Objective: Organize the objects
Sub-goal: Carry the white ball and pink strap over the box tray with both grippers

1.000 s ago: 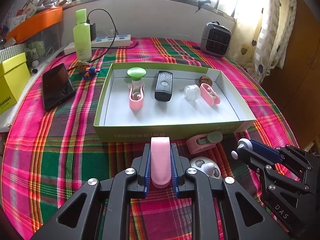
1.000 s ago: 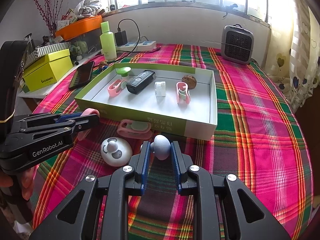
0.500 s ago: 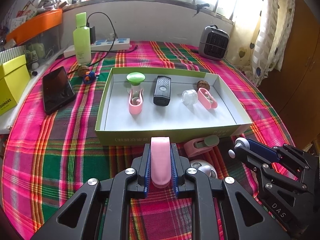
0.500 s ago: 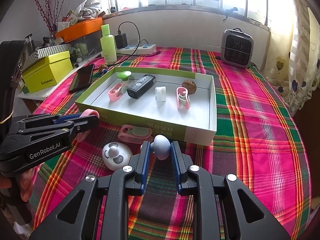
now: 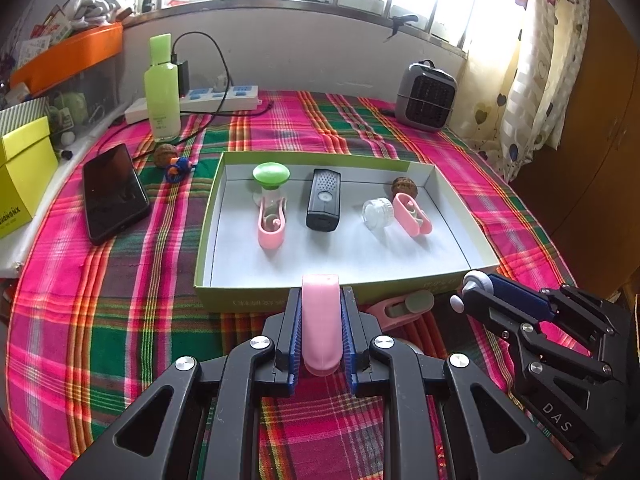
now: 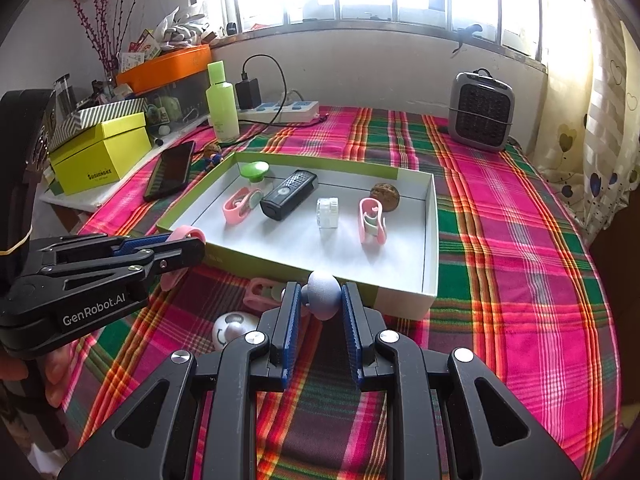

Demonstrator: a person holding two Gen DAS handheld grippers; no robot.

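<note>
My left gripper (image 5: 320,300) is shut on a pink clip (image 5: 321,320), held above the cloth just in front of the green box (image 5: 248,300). My right gripper (image 6: 318,300) is shut on a small grey-blue rounded piece (image 6: 323,295), also just before the box's near wall (image 6: 400,300). The box holds two pink clips (image 5: 272,224), a green-capped bottle (image 5: 271,178), a black device (image 5: 324,200), a clear jar (image 5: 378,212) and a walnut (image 5: 404,187). Another pink clip (image 5: 400,310) and a white round face toy (image 6: 234,328) lie on the cloth outside the box.
A black phone (image 5: 114,192), green bottle (image 5: 162,88), power strip (image 5: 216,98) and yellow box (image 5: 20,172) stand at the left. A small heater (image 5: 426,98) stands at the back right. A walnut and blue toy (image 5: 176,164) lie left of the box.
Both grippers have risen and drawn back a little from the box, each still holding its object. Nothing on the table moved.
</note>
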